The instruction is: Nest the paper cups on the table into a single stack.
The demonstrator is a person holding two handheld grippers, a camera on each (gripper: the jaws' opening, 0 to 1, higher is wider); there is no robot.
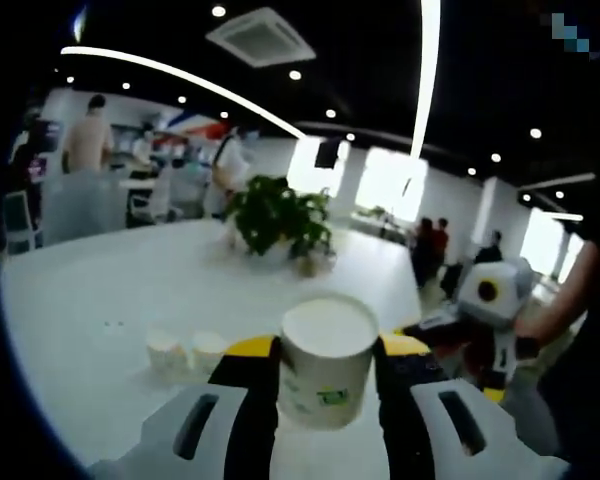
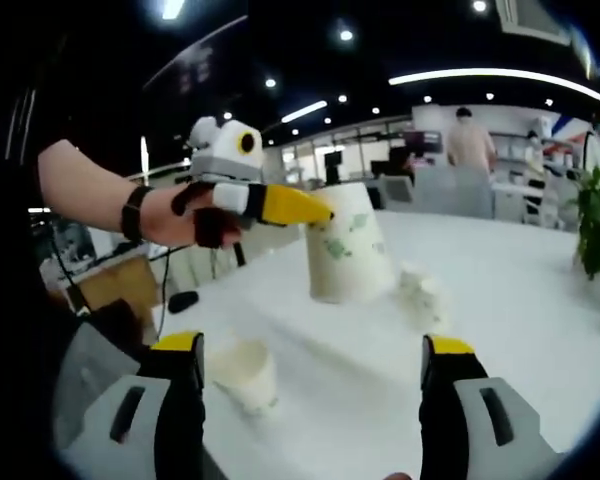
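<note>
Yellow-tipped left gripper (image 1: 325,352) clamps a printed paper cup (image 1: 326,362) above the white table (image 1: 100,290); right gripper (image 2: 314,362) gapes over a small cup (image 2: 245,373)

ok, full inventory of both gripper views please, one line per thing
held paper cup: 1, white with green print, clamped between the left gripper's jaws, lifted above the table
small paper cups: 2, white, side by side on the table, beyond the held cup
paper cup: 1, white, upright on the table near the right gripper's left jaw
table: 1, white, large
potted plant: 1, green, far end of the table
people: several, standing in the background office
person's hand: 1, black wristband, holding the left gripper
left gripper: yellow-tipped jaws, shut on the held cup
right gripper: yellow-tipped jaws, open, empty
</note>
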